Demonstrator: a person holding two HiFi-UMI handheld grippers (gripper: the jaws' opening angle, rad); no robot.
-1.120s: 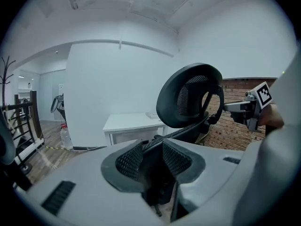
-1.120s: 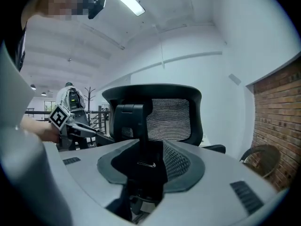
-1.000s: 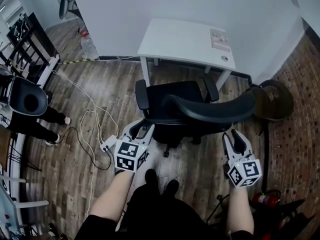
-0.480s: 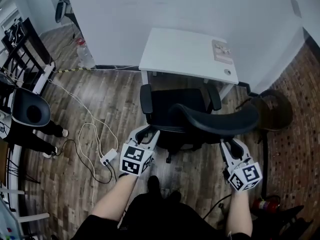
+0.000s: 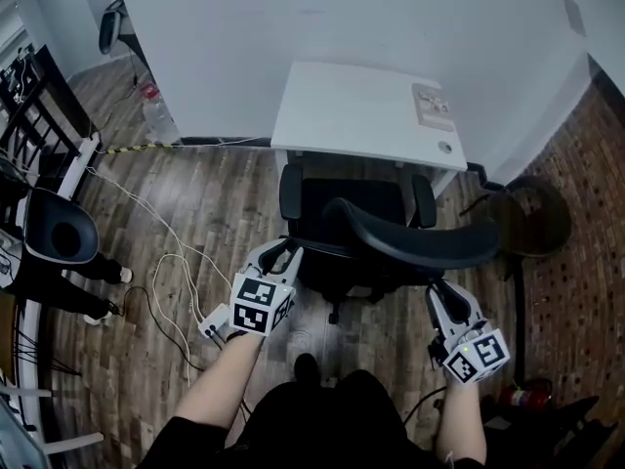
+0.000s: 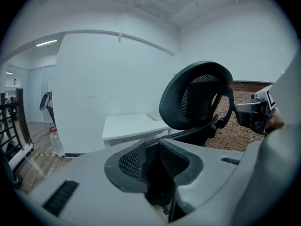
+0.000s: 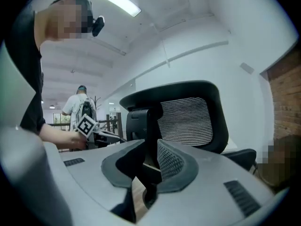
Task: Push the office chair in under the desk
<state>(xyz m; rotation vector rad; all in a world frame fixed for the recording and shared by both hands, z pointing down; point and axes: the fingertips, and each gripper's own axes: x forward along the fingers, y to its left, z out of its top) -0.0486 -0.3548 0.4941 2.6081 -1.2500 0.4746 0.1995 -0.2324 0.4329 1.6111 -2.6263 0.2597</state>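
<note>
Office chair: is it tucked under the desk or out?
Out: the office chair shows its whole seat in front of the desk, not beneath its top.

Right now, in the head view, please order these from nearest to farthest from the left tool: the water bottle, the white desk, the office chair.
1. office chair, directly ahead; the left tool has just been closing its jaws, with the chair's back edge between them.
2. white desk, beyond the chair, against the wall.
3. water bottle, on the floor far to the left, by the wall.
</note>
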